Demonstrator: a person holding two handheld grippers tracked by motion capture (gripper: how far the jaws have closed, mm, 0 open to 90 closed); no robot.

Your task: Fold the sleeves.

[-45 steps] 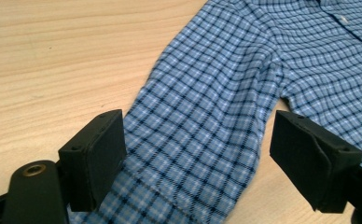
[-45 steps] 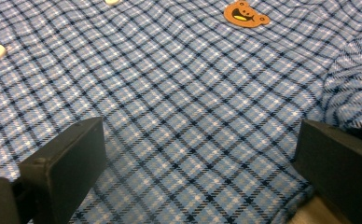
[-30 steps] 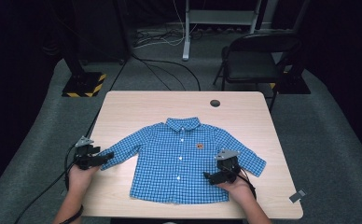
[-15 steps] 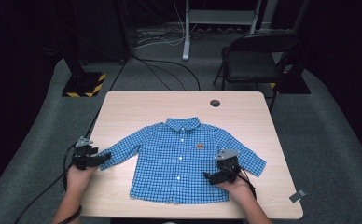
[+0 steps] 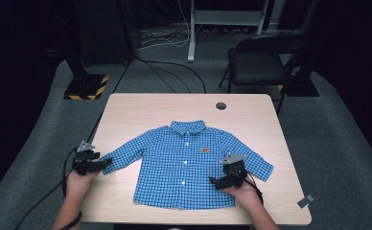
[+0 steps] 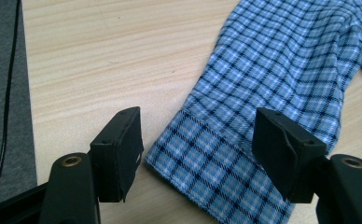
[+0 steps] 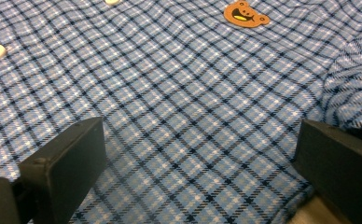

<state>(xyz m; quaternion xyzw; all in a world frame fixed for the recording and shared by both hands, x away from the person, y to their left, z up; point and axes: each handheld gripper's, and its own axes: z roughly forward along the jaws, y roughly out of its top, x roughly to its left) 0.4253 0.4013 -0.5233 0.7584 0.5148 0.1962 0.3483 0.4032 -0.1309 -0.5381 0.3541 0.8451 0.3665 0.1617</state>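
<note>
We see the left gripper (image 5: pixel 102 163) nearest us at the surface's (image 5: pixel 141 110) left edge, its jaws just closing, the blue checked shirt's cuff (image 6: pixel 207 168) between them but not pinched. The right gripper (image 5: pixel 216 182) hangs released over the shirt's (image 5: pixel 184 163) lower front, jaws wide apart. The shirt lies flat mid-surface, buttoned, a bear patch (image 7: pixel 245 14) on its chest. Whether the jaws touch cloth we cannot tell. Beyond sit 1 dark grommet (image 5: pixel 221 106), then 1 chair (image 5: pixel 261 62) and floor cables (image 5: pixel 174 62).

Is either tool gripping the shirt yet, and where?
Nothing is held. The left tool has been closing around the blue checked cotton shirt's sleeve cuff, pads apart; the right tool gapes over its front.
</note>
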